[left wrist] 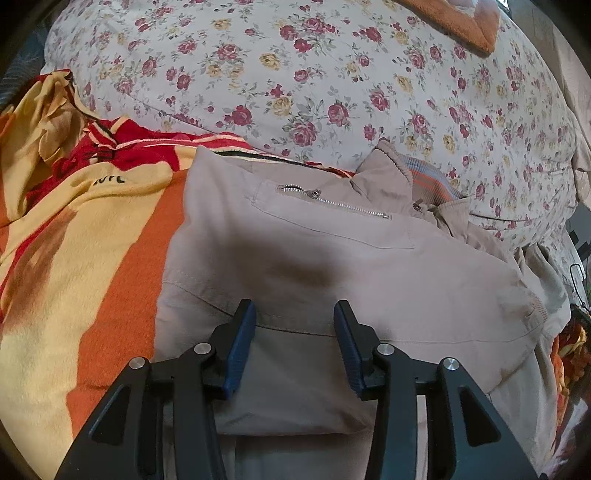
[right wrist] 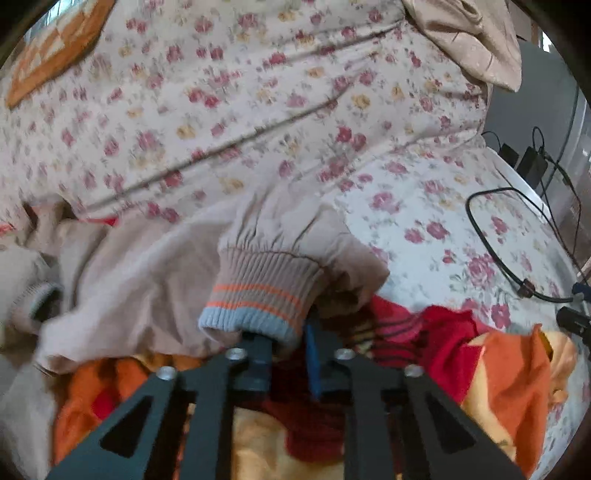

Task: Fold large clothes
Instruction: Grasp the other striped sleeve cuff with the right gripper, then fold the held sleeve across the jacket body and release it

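Observation:
A beige jacket (left wrist: pixel 332 266) with a zip pocket (left wrist: pixel 332 201) lies on an orange, yellow and red blanket (left wrist: pixel 74 258). My left gripper (left wrist: pixel 294 317) is open just above the jacket's body, with nothing between its blue pads. In the right wrist view the jacket's sleeve (right wrist: pixel 166 266) is lifted, and its ribbed cuff (right wrist: pixel 258 295) with orange stripes and a blue edge hangs over the fingers. My right gripper (right wrist: pixel 291 332) is shut on the cuff; the left fingertip is hidden under it.
A floral bedsheet (left wrist: pixel 295 74) covers the bed behind the jacket. An orange cloth (left wrist: pixel 458 22) lies at the far edge. A black cable (right wrist: pixel 491 236) and power adapters (right wrist: pixel 528 162) sit at the right edge of the bed. A tan cloth (right wrist: pixel 472 37) lies at the top right.

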`<state>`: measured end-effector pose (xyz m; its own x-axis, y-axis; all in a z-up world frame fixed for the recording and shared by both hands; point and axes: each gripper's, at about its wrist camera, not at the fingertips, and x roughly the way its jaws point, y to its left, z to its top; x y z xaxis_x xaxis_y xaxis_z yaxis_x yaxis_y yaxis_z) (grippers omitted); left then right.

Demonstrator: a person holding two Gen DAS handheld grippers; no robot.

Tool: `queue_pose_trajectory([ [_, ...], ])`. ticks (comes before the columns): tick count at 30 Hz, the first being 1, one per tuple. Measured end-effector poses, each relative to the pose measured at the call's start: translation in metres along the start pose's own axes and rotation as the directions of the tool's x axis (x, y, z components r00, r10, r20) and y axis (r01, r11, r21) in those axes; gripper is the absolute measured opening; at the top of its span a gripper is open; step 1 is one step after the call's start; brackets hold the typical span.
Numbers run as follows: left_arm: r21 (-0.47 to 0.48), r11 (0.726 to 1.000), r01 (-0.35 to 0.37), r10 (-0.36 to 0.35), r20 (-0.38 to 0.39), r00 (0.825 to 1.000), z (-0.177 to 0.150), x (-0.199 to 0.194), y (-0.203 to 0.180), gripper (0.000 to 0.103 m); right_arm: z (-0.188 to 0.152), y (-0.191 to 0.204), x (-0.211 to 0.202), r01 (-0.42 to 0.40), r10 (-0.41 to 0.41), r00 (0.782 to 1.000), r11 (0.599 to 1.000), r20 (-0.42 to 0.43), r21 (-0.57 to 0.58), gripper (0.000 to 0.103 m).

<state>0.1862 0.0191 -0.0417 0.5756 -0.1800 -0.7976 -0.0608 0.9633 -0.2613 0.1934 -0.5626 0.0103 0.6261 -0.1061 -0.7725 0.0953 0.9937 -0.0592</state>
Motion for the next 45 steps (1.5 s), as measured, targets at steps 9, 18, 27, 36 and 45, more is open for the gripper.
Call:
queue_pose_trajectory([
  [9,-0.01,1.0,0.012,-0.012,0.005,1.0,-0.002,-0.005,0.0,0.037,0.033,-0.01,-0.127,-0.3,0.248,0.942,0.924,0.224,0.237,0.009],
  [18,-0.015,0.999,0.048,-0.047,0.101,0.994,-0.002,-0.036,0.001,0.037,0.025,0.144,-0.122,-0.524,0.49,0.851,0.817,0.189,0.24,0.009],
  [27,0.042,0.988,0.149,-0.152,0.107,0.983,-0.004,-0.039,-0.014,0.037,-0.066,0.297,-0.029,-0.347,0.346,0.938,0.935,0.028,0.075,0.019],
  [36,0.19,0.92,0.342,-0.352,0.023,0.936,-0.026,-0.051,-0.067,0.037,-0.11,0.256,-0.09,-0.271,0.275,0.961,0.956,0.028,-0.111,0.058],
  [45,0.261,0.815,0.518,-0.504,-0.122,0.855,-0.071,-0.054,-0.16,0.037,-0.131,0.234,-0.06,-0.225,0.226,0.974,0.972,0.008,-0.069,0.067],
])
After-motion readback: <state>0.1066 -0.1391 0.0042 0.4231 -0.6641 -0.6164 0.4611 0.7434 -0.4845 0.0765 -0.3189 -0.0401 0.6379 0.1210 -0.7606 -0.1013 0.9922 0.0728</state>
